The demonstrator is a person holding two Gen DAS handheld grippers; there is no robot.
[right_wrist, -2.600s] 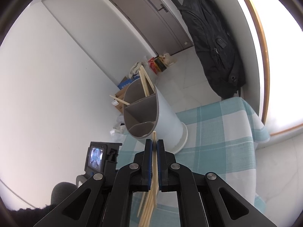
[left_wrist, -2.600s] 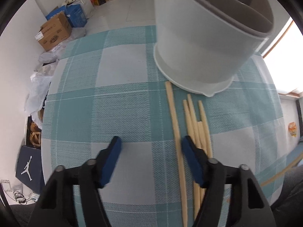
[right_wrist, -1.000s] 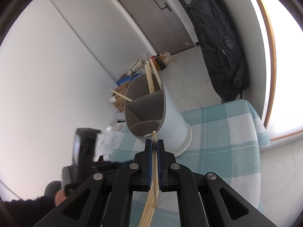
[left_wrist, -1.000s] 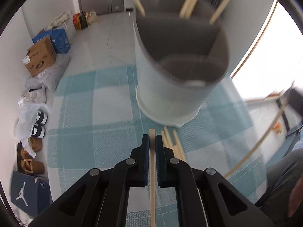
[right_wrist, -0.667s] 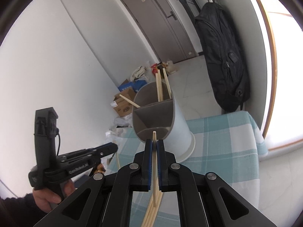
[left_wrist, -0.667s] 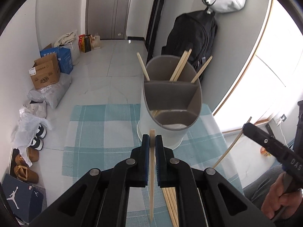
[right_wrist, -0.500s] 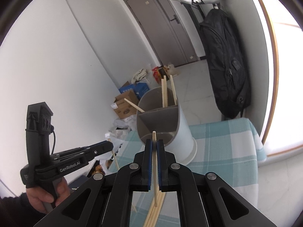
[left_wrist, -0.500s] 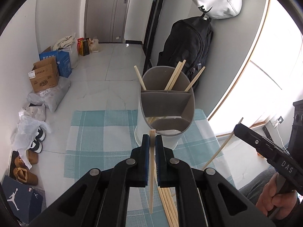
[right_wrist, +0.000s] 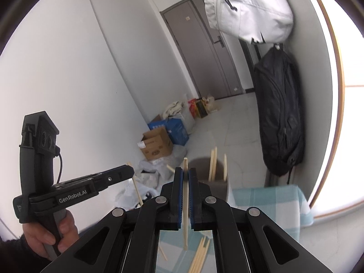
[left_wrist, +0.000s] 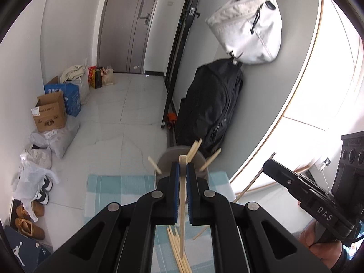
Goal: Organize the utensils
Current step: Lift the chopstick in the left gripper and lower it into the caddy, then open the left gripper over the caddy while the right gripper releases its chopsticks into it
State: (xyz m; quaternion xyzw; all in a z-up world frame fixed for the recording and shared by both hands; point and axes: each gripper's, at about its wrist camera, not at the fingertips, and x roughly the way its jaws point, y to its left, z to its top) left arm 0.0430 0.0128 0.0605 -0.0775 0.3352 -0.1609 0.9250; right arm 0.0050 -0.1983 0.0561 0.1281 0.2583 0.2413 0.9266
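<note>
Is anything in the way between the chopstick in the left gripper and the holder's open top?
Nothing visible blocks it. The left gripper is shut on a chopstick above the table, and the grey holder is right ahead. Only the chopsticks already in it crowd its back compartment.

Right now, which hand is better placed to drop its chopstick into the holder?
Left, narrowly. The left gripper holds its chopstick in line with the holder; the right gripper stands slightly left of it.
</note>
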